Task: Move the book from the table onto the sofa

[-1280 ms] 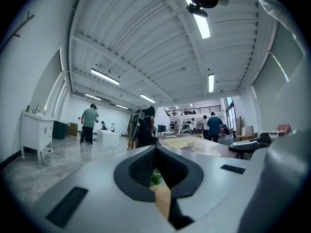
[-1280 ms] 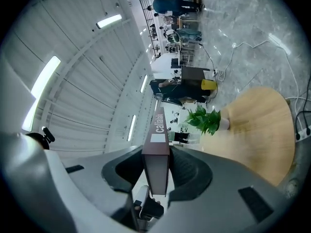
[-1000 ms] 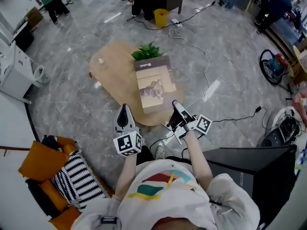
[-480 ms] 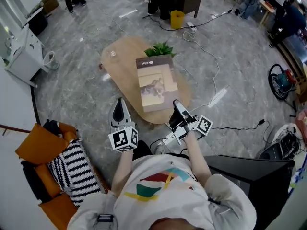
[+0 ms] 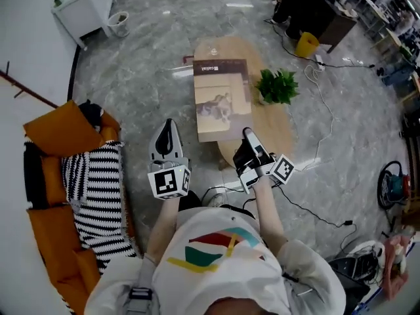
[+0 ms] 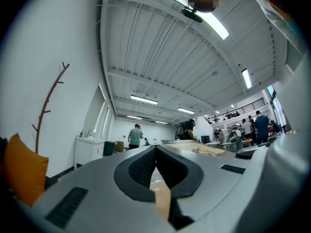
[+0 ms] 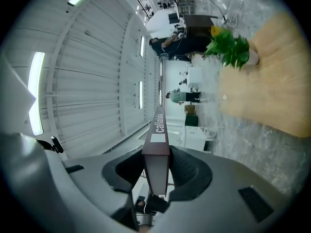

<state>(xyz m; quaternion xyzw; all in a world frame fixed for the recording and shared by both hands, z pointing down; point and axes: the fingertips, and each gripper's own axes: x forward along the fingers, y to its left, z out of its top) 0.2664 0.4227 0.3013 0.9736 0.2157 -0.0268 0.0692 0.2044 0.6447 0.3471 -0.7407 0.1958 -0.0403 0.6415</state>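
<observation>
Right gripper (image 5: 249,136) is clamping the book (image 5: 222,100) by its near right corner. In the right gripper view the jaws are pressing on both covers, held apart only by the book's thickness, and the book (image 7: 156,130) is showing edge-on.

The book is lying flat with its cover facing up. It is sticking out past the left edge of the oval wooden table (image 5: 279,130). The right gripper view is showing a gap between the book and the tabletop (image 7: 272,76), so it is hanging in the air.

1 potted plant (image 5: 277,86) is standing near the table's right edge, just beside the book.

Left gripper (image 5: 168,126) is hovering off the table's near left end. In the left gripper view its jaws are closed together at the tips, gripping nothing.

The orange sofa (image 5: 56,126) is sitting at the left with 1 striped cushion (image 5: 95,189) on it, well apart from the book.
</observation>
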